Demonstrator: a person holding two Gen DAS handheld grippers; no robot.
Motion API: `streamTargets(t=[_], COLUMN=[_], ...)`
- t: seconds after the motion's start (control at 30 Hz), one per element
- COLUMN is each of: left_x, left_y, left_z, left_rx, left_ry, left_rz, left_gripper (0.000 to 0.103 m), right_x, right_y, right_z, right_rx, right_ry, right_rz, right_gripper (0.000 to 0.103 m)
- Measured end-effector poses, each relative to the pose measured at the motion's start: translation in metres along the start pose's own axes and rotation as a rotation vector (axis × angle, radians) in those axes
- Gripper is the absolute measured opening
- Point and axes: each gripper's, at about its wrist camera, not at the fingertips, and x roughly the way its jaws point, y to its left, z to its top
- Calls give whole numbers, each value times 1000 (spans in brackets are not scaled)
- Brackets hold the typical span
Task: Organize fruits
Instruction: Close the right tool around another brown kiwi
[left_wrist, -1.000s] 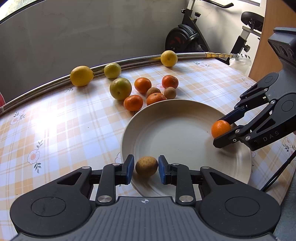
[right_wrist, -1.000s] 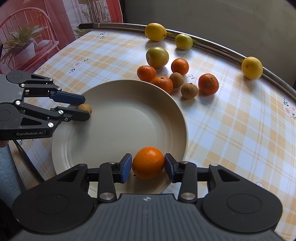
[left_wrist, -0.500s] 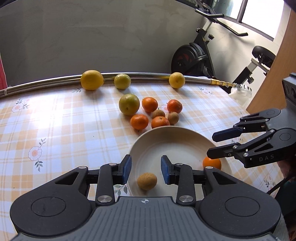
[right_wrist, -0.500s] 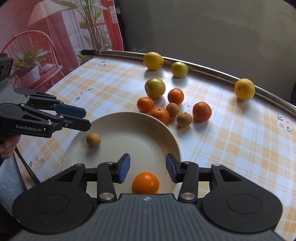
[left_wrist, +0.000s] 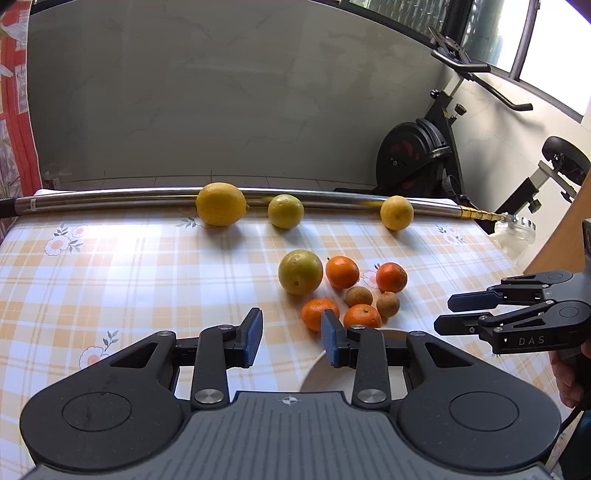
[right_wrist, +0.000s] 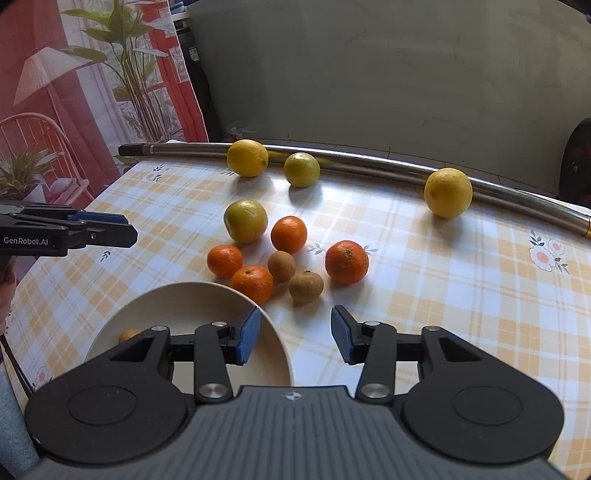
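Observation:
A cream plate (right_wrist: 192, 299) sits near the table's front edge; its rim also shows in the left wrist view (left_wrist: 317, 373). A small brown fruit (right_wrist: 127, 335) lies in it, mostly hidden by my right gripper's body. Beyond the plate is a cluster: several tangerines (right_wrist: 346, 261) (left_wrist: 341, 271), two brown kiwis (right_wrist: 306, 287) (left_wrist: 358, 296) and a green-yellow citrus (right_wrist: 245, 220) (left_wrist: 300, 271). Three lemons (right_wrist: 247, 157) (left_wrist: 221, 203) rest along a metal pole. My left gripper (left_wrist: 291, 338) (right_wrist: 110, 230) is open and empty. My right gripper (right_wrist: 295, 339) (left_wrist: 448, 314) is open and empty above the plate's right rim.
A steel pole (left_wrist: 110, 201) (right_wrist: 369, 158) lies along the table's far edge. An exercise bike (left_wrist: 424, 162) stands behind the table at the right. A checked tablecloth (left_wrist: 147, 277) covers the table. A wooden panel (left_wrist: 554, 243) stands at the right.
Both grippers have let go of their fruit in the plate, opened and pulled back and up. The tangerine I dropped is now hidden under my right gripper.

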Motion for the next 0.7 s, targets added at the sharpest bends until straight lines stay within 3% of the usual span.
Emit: streamTargets(t=[0.23, 0.7], left_x=[14, 31], left_y=[2, 6], left_z=[14, 15], left_rx=[-25, -46], left_ry=[-22, -4], left_rz=[42, 48], left_gripper=[37, 37], right_x=[22, 55], right_y=[-12, -20], right_z=[11, 17], right_rx=[29, 74], right_ry=[4, 32], right_rz=[-9, 2], right_gripper=[46, 43])
